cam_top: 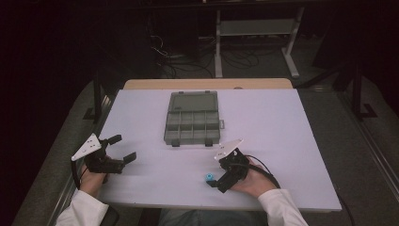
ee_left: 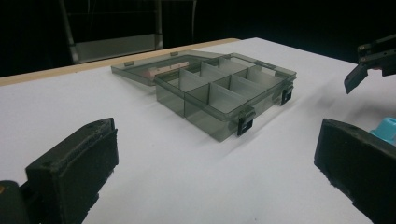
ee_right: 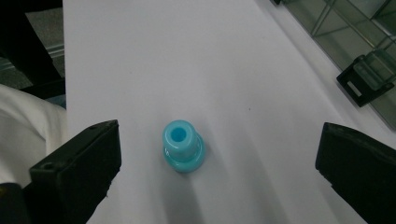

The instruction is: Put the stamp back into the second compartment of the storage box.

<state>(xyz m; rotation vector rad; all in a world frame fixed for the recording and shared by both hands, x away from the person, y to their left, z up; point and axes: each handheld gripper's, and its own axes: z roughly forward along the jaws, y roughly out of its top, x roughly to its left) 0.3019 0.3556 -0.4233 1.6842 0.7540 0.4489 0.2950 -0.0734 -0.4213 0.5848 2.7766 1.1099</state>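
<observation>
The right gripper is hovering over a small blue stepped bead that is standing upright, hole up, on the white tabletop. Its jaws are spread wide, one on each side of the bead and well apart from it, gripping nothing. The bead is sitting on the near side of the open grey compartment box, close to the person's edge of the table and a little right of the box's near latches. The left gripper is waiting well to the left of the box, also gaping fully and holding nothing; in the left gripper view its jaws are framing the box with its lid folded back flat behind it.

The main risk lies in the bead's shape. It is narrow at the top and flared at the base, smooth and glossy, so jaws closing on the upper neck are likely to squeeze it out or tip it over. An off-centre approach looks just as risky: one pad meeting the bead first would shove it sideways, possibly towards the table edge nearest the person, where it could roll off. Carrying it to the box, a loose pinch might drop it on a partition wall, bouncing it into the wrong cell.
</observation>
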